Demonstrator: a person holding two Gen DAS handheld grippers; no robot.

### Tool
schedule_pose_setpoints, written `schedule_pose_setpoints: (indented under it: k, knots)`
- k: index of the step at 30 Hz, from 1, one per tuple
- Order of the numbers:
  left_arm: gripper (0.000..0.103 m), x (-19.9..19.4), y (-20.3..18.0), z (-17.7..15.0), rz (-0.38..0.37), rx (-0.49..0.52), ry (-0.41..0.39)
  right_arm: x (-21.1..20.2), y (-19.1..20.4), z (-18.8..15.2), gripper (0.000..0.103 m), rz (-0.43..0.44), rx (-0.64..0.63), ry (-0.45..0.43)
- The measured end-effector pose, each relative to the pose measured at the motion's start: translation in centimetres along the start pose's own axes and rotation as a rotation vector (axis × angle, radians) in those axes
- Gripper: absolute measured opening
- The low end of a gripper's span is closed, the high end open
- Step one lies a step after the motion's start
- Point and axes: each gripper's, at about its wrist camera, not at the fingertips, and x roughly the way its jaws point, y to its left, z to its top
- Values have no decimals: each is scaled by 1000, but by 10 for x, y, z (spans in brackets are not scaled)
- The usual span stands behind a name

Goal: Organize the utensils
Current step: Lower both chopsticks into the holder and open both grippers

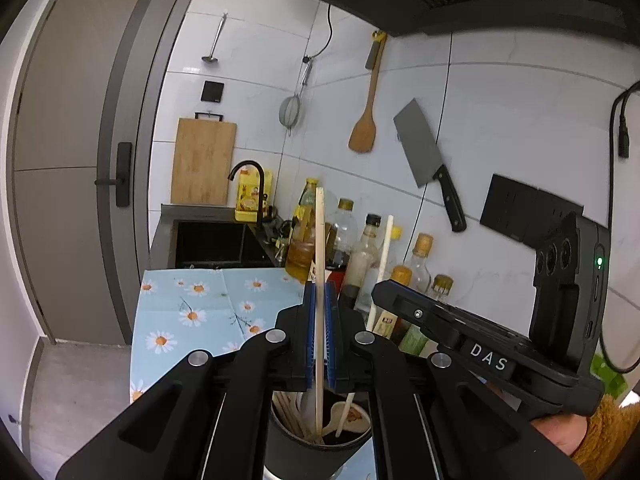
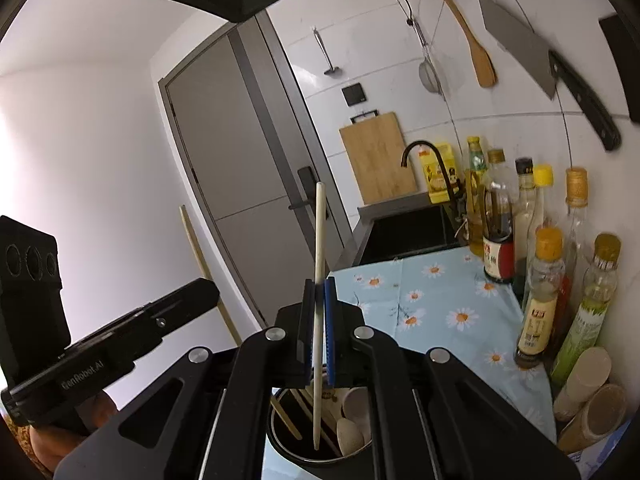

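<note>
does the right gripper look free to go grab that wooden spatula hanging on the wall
Probably not as things stand: the right gripper is shut on a chopstick over the black utensil holder. The wooden spatula hangs unobstructed, so it should drop the chopstick first.

1. A cleaver [image 1: 424, 148] hangs on the white tiled wall, its black handle pointing toward 5 o'clock.
2. At its 9 o'clock hangs a wooden spatula [image 1: 365, 120], then a wire strainer [image 1: 290, 110] and a steel ladle [image 1: 214, 42].
3. A cutting board [image 1: 203, 160] leans behind the dark sink [image 1: 216, 242], beside a black tap [image 1: 256, 188].
4. Bottles [image 2: 540, 300] crowd the wall at the edge of a blue daisy cloth [image 2: 436, 304].
5. A grey door [image 1: 72, 160] stands shut.
</note>
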Motion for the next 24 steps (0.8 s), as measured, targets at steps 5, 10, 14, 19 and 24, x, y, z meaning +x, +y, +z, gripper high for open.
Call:
schedule_pose_setpoints:
  k: [5,10,14,19,24]
  knots:
    - [4,10,2,-10,2,14,31,7,0,-8,6,-9,-18,18]
    - [4,15,3,-17,1,8,65,12,0,-16,6,-9,-19,41]
    - [25,17,7,-22,-6,-24,118,13,0,-17,24,-6,-6,68]
    - [28,13,12,-24,-3,-52,125,8,0,-16,25,-5,8,65]
    - [28,9,13,-23,-3,-59,120,1,0,-13,25,-2,9,61]
